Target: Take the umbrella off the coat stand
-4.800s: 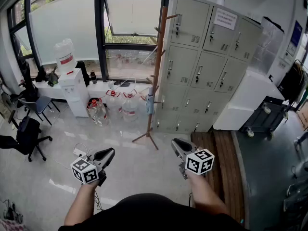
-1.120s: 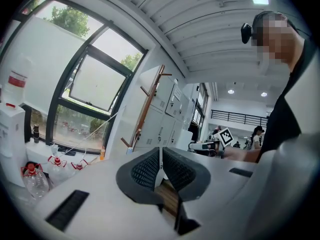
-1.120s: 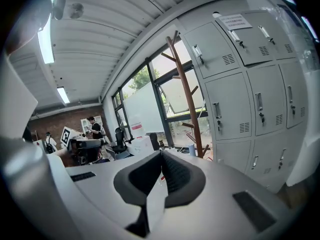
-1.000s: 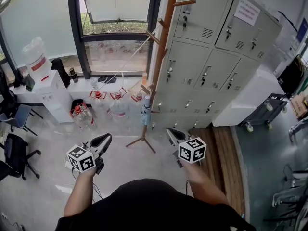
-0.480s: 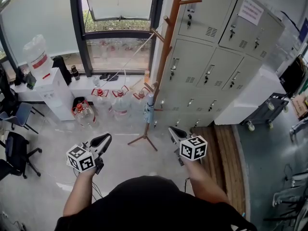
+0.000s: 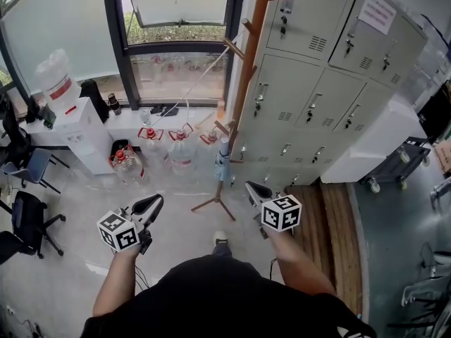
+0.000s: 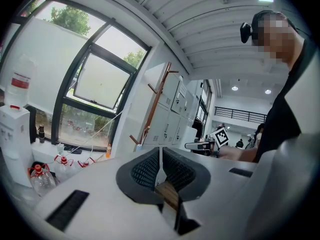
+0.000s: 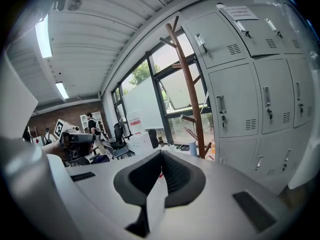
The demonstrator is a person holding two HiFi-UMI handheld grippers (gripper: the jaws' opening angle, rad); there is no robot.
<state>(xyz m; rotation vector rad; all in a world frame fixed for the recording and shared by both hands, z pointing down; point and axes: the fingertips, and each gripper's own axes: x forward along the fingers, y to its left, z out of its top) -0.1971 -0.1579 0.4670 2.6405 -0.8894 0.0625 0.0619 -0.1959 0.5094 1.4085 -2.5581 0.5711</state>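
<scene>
Before coat stand (image 6: 244, 83), left gripper (image 6: 161, 200), right gripper (image 6: 249, 186) held forward, fingers (image 8: 177, 176) closed

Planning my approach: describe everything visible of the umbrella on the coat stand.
The umbrella is small, folded, pale blue, seemingly fabric rolled into a short tube. It hangs roughly upright, low on the wooden coat stand, against the pole by a lower peg. How it hooks on is too small to tell. The left gripper and right gripper are short of it.

Black tee (image 6: 225, 298), white L gripper (image 6: 160, 200), R gripper (image 6: 249, 186), dark jaws
</scene>
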